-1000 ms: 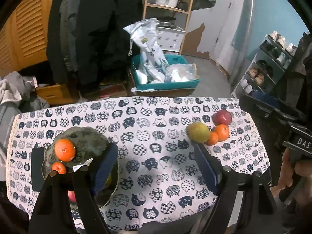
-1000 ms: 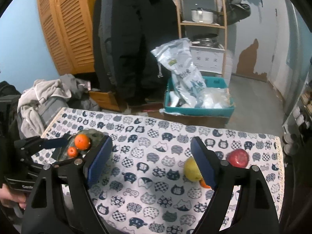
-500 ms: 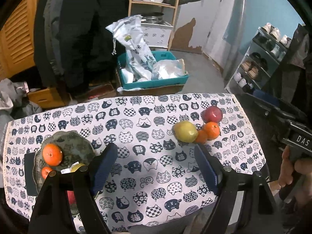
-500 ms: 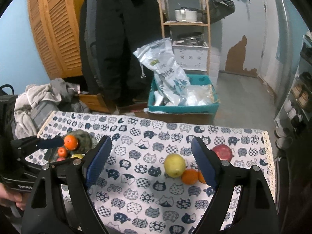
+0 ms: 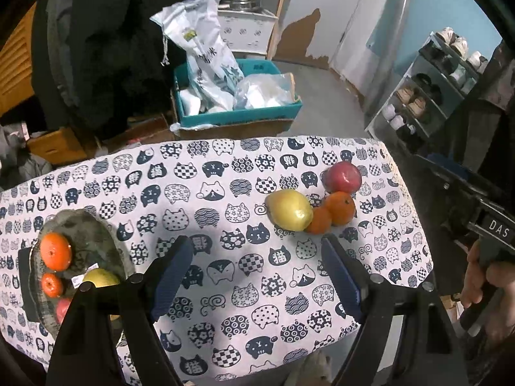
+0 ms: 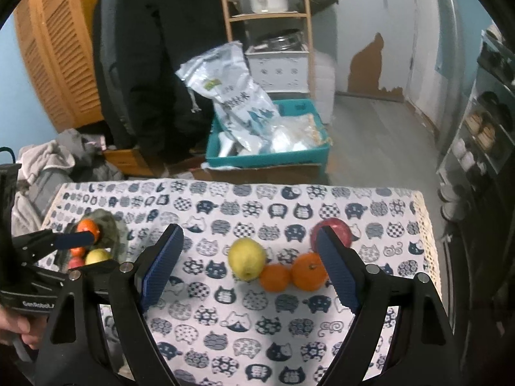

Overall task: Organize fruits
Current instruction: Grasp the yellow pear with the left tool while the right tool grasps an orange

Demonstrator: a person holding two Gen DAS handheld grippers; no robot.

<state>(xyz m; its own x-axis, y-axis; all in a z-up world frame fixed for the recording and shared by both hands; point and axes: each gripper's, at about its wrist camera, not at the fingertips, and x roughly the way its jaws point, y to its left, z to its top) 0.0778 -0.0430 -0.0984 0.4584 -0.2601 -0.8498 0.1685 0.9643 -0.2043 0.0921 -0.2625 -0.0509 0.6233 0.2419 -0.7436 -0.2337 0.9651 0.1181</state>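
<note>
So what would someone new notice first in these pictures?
Probably the cat-print tablecloth covering the table. Next, the loose fruit cluster at its right end: a yellow pear, two oranges and a red apple. At the left end, a greenish plate already holds more fruit.

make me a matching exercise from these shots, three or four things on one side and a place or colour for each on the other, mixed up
Things
1. red apple
2. yellow pear
3. plate
4. blue crate

Places
A. on the floor beyond the table, holding bags
B. at the left end of the table, with fruit on it
C. on the cloth, touching a small orange
D. on the cloth, farthest back in the loose fruit cluster

Pairs: 1-D, 2-C, 3-B, 4-A
</note>
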